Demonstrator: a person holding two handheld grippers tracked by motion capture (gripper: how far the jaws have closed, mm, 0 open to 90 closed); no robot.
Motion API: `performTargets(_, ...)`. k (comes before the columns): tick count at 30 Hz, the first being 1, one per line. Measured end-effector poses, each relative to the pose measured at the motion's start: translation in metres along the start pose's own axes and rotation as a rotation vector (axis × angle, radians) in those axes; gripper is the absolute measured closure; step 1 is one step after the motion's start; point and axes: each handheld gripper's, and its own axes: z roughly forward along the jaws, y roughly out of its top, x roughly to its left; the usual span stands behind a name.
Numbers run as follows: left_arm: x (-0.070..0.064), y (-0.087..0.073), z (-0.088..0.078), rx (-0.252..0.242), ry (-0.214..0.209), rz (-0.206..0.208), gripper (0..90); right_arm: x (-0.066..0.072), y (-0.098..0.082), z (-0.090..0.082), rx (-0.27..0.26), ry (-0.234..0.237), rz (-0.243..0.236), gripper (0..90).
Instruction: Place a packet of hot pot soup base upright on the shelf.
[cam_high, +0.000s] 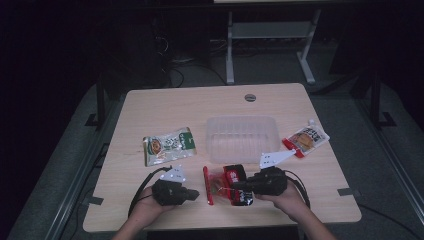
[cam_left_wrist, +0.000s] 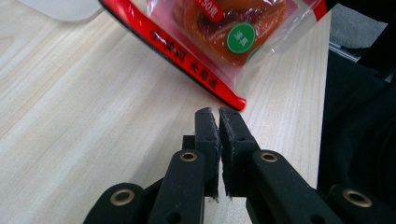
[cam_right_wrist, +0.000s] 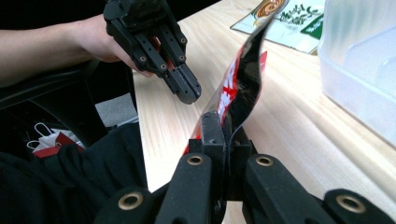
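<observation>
In the high view, the right claw (cam_high: 239, 186) was in the lower middle of the frame, clenched on the edge of the red snack packet (cam_high: 227, 185), which was just in front of the clear plastic container (cam_high: 241, 138) at the centre of the desk (cam_high: 150, 107). The left claw (cam_high: 194, 193) was in the lower left part, just beside the packet but apart from it, with nothing between its jaws. A green packet (cam_high: 169, 145) lay left of the container, and an orange packet (cam_high: 306, 138) lay at its right, well apart from both claws. In the left gripper view, the left claw (cam_left_wrist: 218, 113) stood in the lower middle of the frame with its jaws almost together, only a thin gap between them, and it held nothing; the red snack packet (cam_left_wrist: 219, 32) filled the upper part of the frame, and its red corner came near the tips without touching them. In the right gripper view, the right claw (cam_right_wrist: 223, 128) was tightly closed on the red snack packet (cam_right_wrist: 243, 81), which rose upright and curved from the jaws to the top of the frame. The left claw (cam_right_wrist: 189, 93) hung in the upper left, near the packet, and the container (cam_right_wrist: 359, 70) stood at the right edge.
</observation>
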Motion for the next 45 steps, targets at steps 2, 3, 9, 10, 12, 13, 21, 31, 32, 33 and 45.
performTargets(2,0.0,0.0,-0.001,-0.009,0.007,-0.006,83.4,0.001,0.001,-0.002,-0.008,0.0,0.001,89.9)
performTargets(3,0.001,0.0,-0.002,-0.007,0.01,-0.004,82.0,0.001,0.002,-0.004,-0.012,0.0,-0.002,89.9)
performTargets(9,0.002,-0.001,-0.005,-0.018,0.021,-0.009,70.3,0.002,0.005,-0.011,-0.051,0.0,-0.005,89.9)
performTargets(10,0.002,-0.001,-0.005,-0.018,0.021,-0.009,67.4,0.002,0.005,-0.011,-0.051,0.0,-0.005,89.9)
performTargets(12,0.003,-0.002,-0.006,-0.026,0.028,-0.016,61.7,0.003,0.008,-0.017,-0.081,0.001,-0.008,90.0)
performTargets(13,0.003,-0.002,-0.006,-0.023,0.031,-0.013,58.5,0.003,0.009,-0.019,-0.089,-0.002,-0.01,89.9)
performTargets(21,0.004,-0.003,-0.005,-0.028,0.04,-0.021,43.8,0.0,0.017,-0.034,-0.143,-0.041,-0.024,90.0)
performTargets(31,0.005,-0.005,-0.005,-0.022,0.049,-0.02,42.2,-0.005,0.027,-0.049,-0.147,-0.08,-0.029,90.0)
performTargets(32,0.005,-0.005,-0.005,-0.027,0.05,-0.027,42.1,-0.007,0.031,-0.055,-0.159,-0.094,-0.036,89.9)
performTargets(33,0.006,-0.005,-0.005,-0.027,0.05,-0.025,42.1,-0.008,0.032,-0.057,-0.164,-0.094,-0.037,89.9)
performTargets(45,0.007,-0.006,-0.005,-0.018,0.053,-0.031,41.9,-0.028,0.041,-0.094,-0.206,-0.208,-0.008,90.0)
